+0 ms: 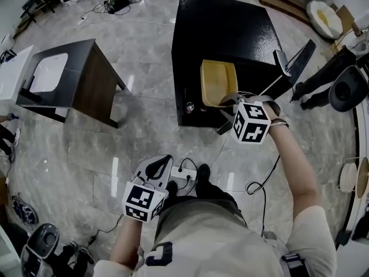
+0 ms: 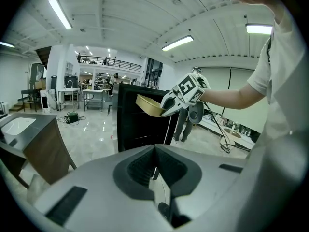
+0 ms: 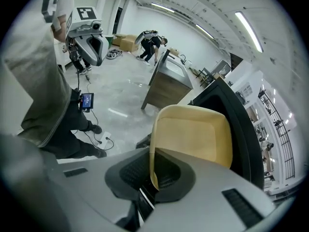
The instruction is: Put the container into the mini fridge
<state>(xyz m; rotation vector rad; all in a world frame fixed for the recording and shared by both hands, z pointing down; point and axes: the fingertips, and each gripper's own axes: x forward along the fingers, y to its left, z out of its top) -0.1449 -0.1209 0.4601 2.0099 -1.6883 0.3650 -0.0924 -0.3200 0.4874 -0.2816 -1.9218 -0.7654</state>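
Right gripper (image 1: 229, 104) pinches yellow container (image 1: 218, 79) by its rim over black mini fridge (image 1: 230, 33); left gripper (image 1: 160, 165) jaws closed, empty (near waist)

The container (image 1: 218, 82) lies above the front of the mini fridge (image 1: 230, 33), a table (image 1: 69, 79) to its left.

Bright ceiling strip lights (image 2: 177, 43), glossy floor (image 1: 144, 56) glare, fisheye-warped edges
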